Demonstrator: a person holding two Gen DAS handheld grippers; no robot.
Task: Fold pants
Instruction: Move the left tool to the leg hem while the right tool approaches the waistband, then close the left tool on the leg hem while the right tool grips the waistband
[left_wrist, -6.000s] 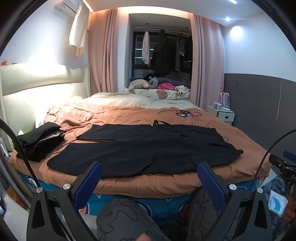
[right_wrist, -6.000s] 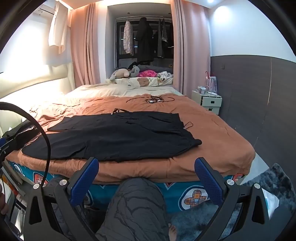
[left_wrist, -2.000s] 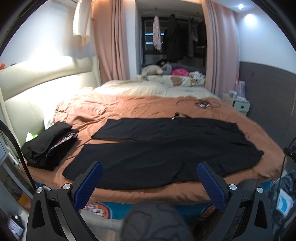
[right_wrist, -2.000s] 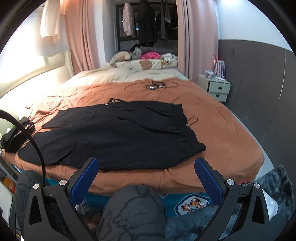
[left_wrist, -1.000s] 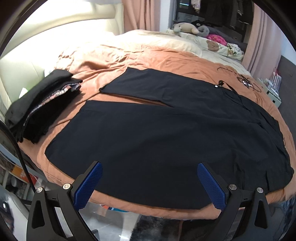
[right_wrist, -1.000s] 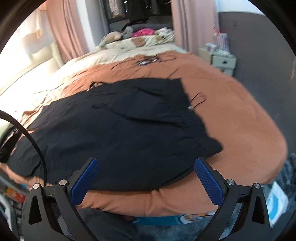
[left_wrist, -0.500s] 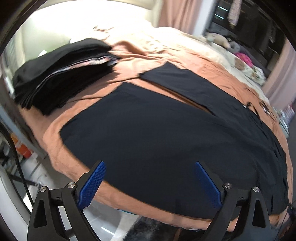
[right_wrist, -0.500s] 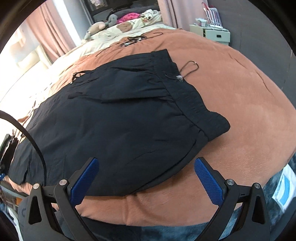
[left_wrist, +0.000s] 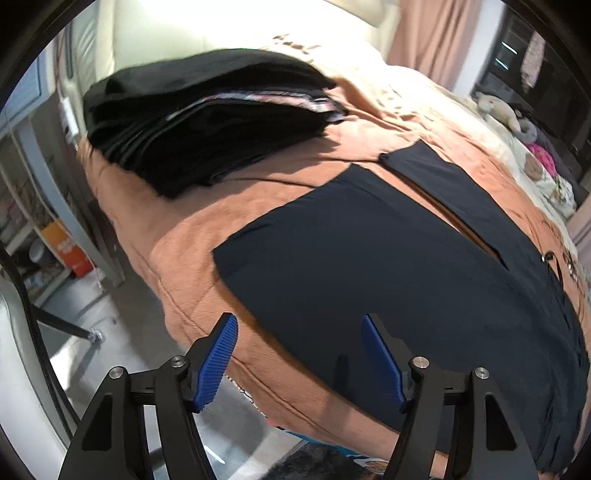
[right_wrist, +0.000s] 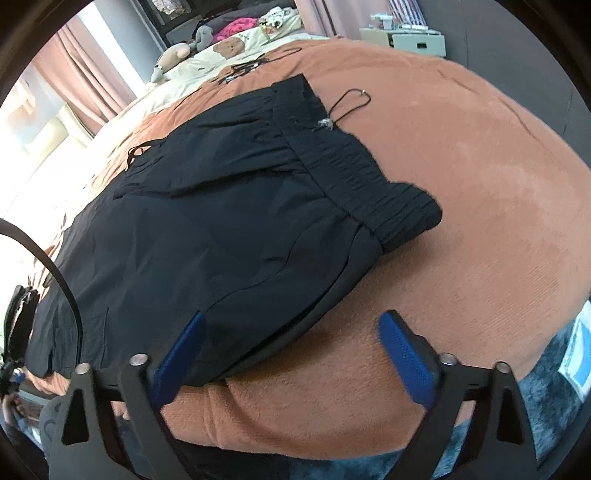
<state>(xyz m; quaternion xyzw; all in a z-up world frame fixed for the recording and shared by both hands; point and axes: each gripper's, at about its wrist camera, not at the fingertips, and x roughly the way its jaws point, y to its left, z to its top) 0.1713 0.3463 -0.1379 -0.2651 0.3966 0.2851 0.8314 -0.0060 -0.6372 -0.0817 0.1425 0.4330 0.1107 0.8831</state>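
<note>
We have the black pants (left_wrist: 406, 266) spread flat across the brown bedspread (left_wrist: 177, 251), legs toward the left, waistband (right_wrist: 354, 177) toward the right, the near edge lying close to the side of the bed. Our left hand-held gripper (left_wrist: 299, 354) is spread wide and grips nothing, poised over the hem corner of the near leg. Our right hand-held gripper (right_wrist: 291, 354) is also wide apart and empty, straddling the near side seam just below the waistband.

The likely trouble: the fabric is thin and lies flush on a soft bedspread, so a pinch could gather the bedspread along with the pants, or catch only the top layer (the seam near the waist looks doubled). Uneven lifts would skew the fold.

The left view alone shows the stack of folded dark clothes (left_wrist: 207, 114) beside the hems and the gap between the two legs; the right view alone shows the waistband and the loose drawstring loop (right_wrist: 351, 99).
</note>
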